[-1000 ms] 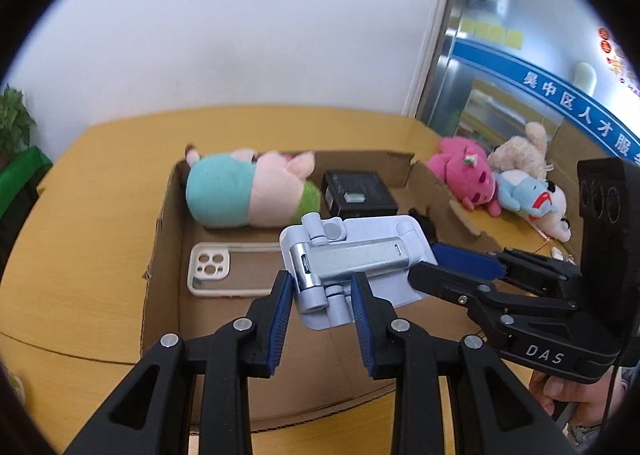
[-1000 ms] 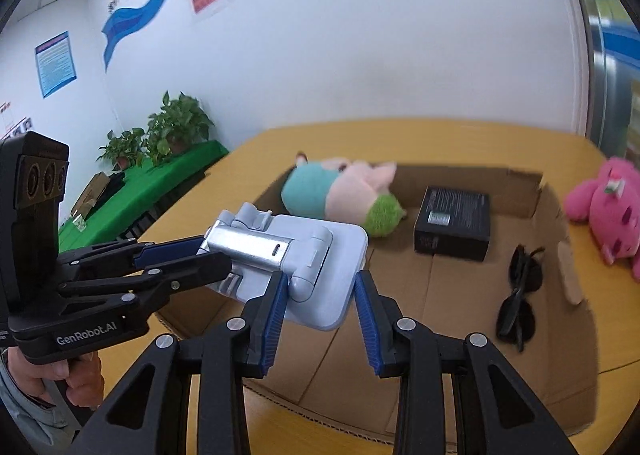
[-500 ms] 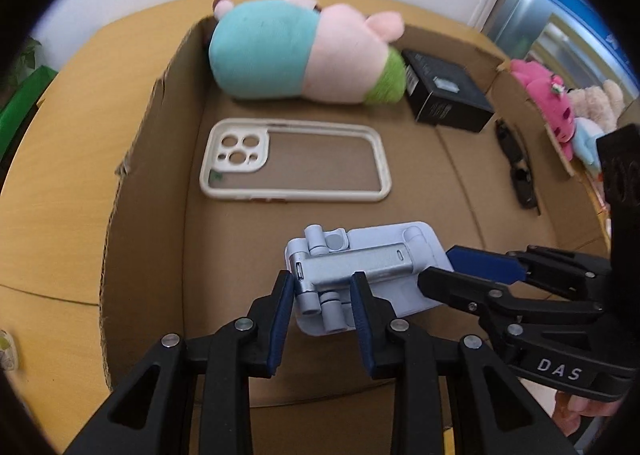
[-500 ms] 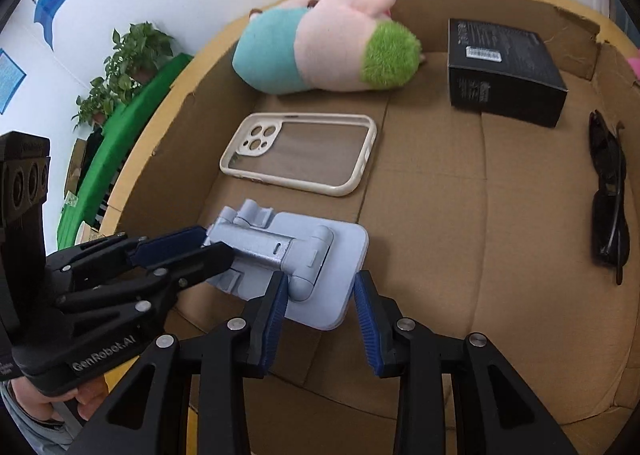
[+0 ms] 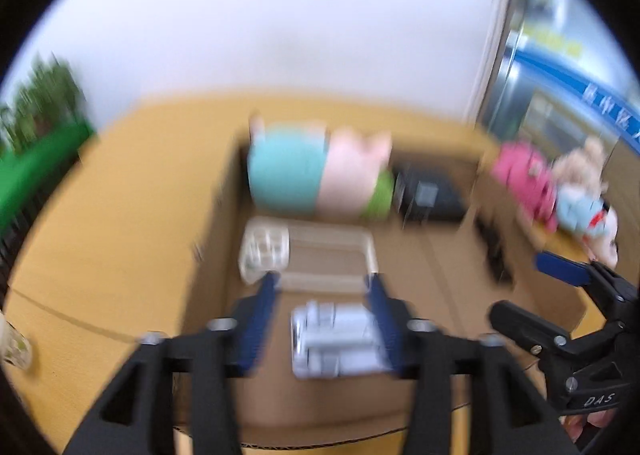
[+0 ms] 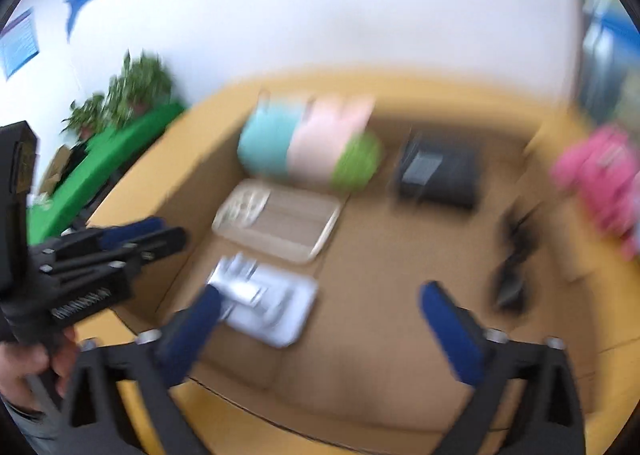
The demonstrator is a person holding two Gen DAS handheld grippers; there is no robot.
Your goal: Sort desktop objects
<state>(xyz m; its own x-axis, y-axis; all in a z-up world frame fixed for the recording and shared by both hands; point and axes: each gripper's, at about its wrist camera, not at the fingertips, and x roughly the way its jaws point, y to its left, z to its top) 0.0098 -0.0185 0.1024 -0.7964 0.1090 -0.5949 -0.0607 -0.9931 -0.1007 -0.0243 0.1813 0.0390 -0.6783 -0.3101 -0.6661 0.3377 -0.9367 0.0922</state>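
Phone stand (image 6: 267,303) lies flat on the floor of the cardboard box (image 6: 372,339), near the box's front-left corner, nothing gripping it. In the left wrist view the stand (image 5: 334,339) sits between the spread finger pads but below them, no contact visible. Both frames are motion-blurred (fine detail unreadable).

Left gripper (image 5: 323,321): jaws apart, released, above the stand. Right gripper (image 6: 320,329): jaws wide apart, released, hovering over the box's front half; its left pad overlaps the stand's edge in the picture, cannot tell if touching.

Other box contents, relative to the stand:
- clear phone case (image 6: 276,221) just behind it, flat
- plush pig (image 6: 308,143) (teal, pink, green) behind the case against the back wall
- black box (image 6: 440,171) at back, right of the pig
- sunglasses (image 6: 514,259) well to the right, near the right wall

Pink plush toy (image 6: 600,175) sits outside the cardboard box, on the yellow table (image 6: 192,139) beyond the right wall.
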